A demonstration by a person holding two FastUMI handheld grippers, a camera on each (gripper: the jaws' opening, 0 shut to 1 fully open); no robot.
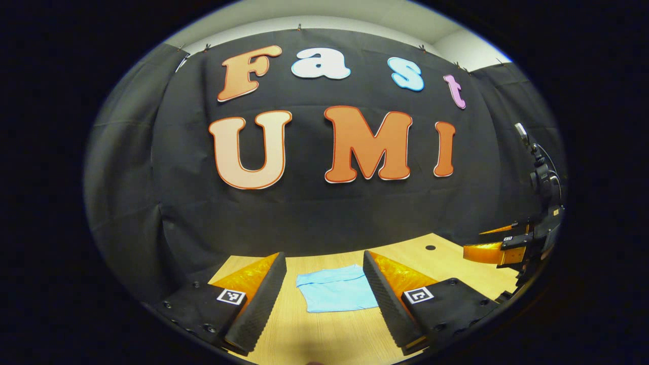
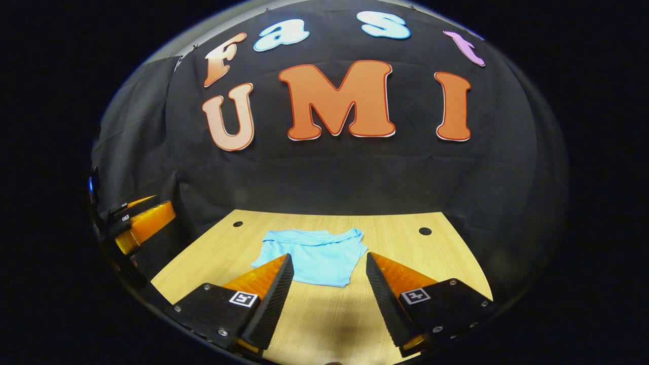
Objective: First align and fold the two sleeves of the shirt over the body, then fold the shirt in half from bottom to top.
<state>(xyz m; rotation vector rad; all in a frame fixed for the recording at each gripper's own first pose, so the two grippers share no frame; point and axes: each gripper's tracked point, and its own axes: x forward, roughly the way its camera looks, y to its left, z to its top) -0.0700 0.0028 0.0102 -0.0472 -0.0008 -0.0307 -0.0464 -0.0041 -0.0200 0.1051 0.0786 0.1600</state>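
A light blue shirt (image 1: 334, 291) lies folded into a small flat packet on the wooden table (image 1: 324, 334). In the left gripper view my left gripper (image 1: 324, 263) is open above the table, its fingers framing the shirt without touching it. The right gripper view has the same shirt (image 2: 314, 256) farther off, collar edge toward the wall, with my right gripper (image 2: 328, 261) open and held clear of the cloth. The right gripper (image 1: 499, 248) also hangs at the right edge of the left gripper view. The left gripper (image 2: 139, 220) appears at the left edge of the right gripper view.
The wooden table (image 2: 405, 248) has small round holes near its far corners (image 2: 425, 231) (image 2: 238, 223). Black cloth walls close in the back and sides. A camera stand (image 1: 540, 167) rises at the right of the left gripper view.
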